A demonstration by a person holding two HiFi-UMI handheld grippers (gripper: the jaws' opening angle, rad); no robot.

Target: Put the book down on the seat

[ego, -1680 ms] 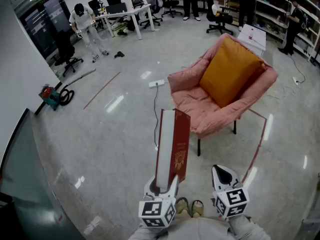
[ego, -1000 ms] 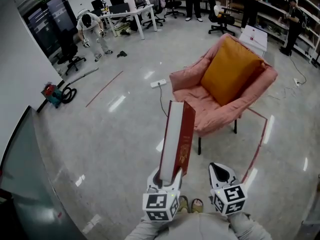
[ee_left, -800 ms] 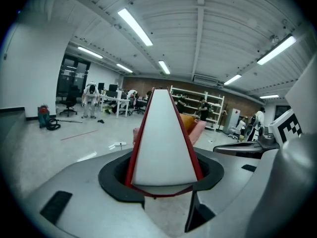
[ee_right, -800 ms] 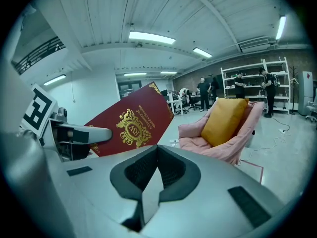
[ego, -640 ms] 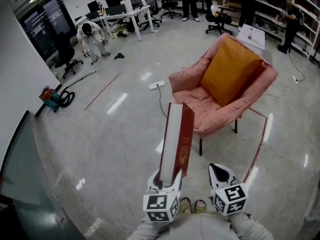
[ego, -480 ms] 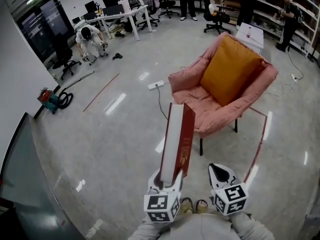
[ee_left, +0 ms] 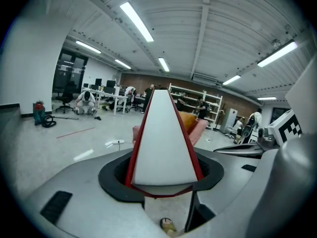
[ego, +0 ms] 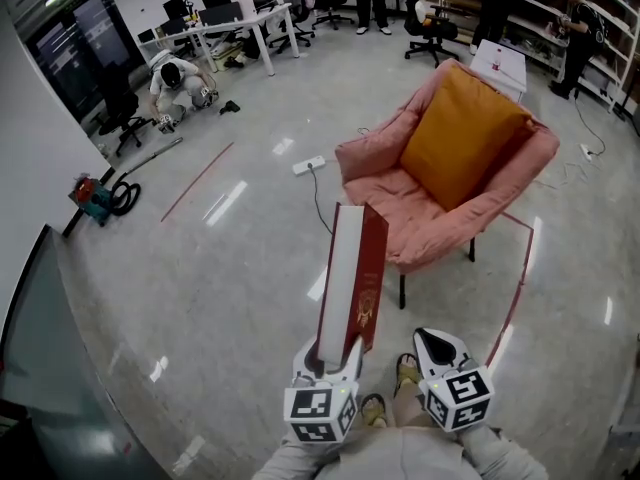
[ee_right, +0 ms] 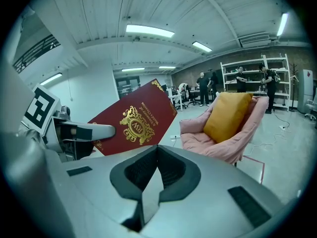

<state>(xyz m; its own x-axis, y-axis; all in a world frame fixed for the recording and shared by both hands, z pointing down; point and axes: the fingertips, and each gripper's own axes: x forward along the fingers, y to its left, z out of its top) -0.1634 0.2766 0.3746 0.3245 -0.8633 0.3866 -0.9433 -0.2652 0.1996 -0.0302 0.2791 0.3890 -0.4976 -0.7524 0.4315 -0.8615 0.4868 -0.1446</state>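
1. The left claw (ego: 325, 356) pinched the red book (ego: 350, 273) by its lower end and held it upright, page edges facing the person.
2. The right claw (ego: 438, 348) was pressed together with nothing in it, just beside the left one.
3. The book hung in the air above the floor (ego: 220, 268), short of the pink armchair (ego: 540, 158). The seat (ego: 400, 208) lay bare in front of the orange cushion (ego: 462, 133).
4. The pickup looked done. What apparently remained was to carry the book over the seat, lower it and let go.
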